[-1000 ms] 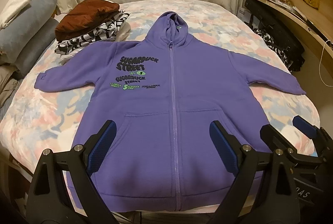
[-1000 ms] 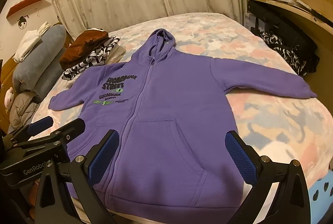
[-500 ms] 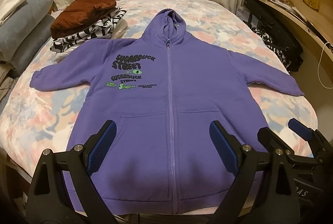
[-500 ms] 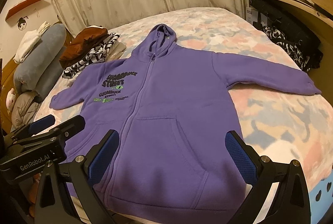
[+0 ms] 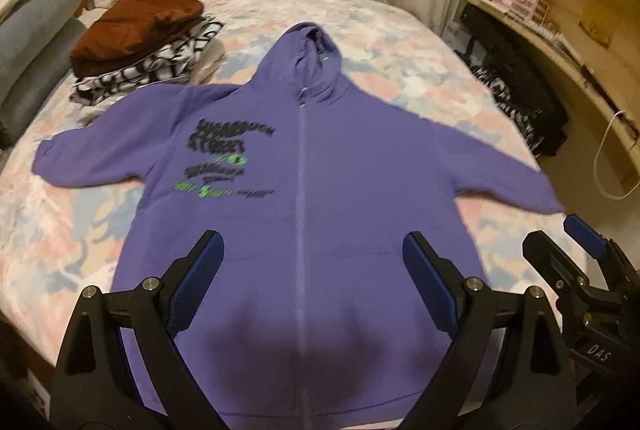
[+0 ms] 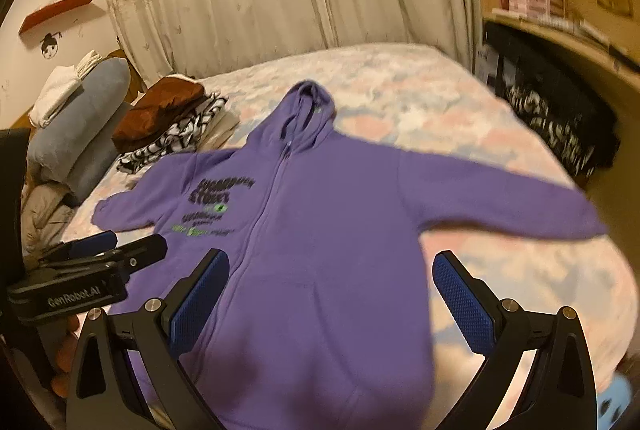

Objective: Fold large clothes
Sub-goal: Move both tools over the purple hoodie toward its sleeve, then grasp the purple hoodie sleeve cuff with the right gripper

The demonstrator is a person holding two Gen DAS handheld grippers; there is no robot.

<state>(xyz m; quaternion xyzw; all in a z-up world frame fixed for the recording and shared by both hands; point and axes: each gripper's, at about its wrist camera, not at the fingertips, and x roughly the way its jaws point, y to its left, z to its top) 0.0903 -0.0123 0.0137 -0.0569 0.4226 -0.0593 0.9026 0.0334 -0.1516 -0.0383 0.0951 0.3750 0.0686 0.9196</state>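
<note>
A purple zip-up hoodie (image 5: 320, 198) lies flat and face up on a bed (image 5: 400, 42) with a pastel patterned cover, zipper closed, both sleeves spread out to the sides, hood pointing away. The left claw (image 5: 312, 270) hangs above the hoodie's lower front, its blue-padded jaws wide apart and holding nothing. The right claw (image 6: 332, 290) hangs just beside it, over the hem and pocket area, also wide open and empty. Beyond the left claw, to its left, sits a stack of folded clothes (image 5: 140, 42) near the hoodie's sleeve. Both views are slightly blurred.
</note>
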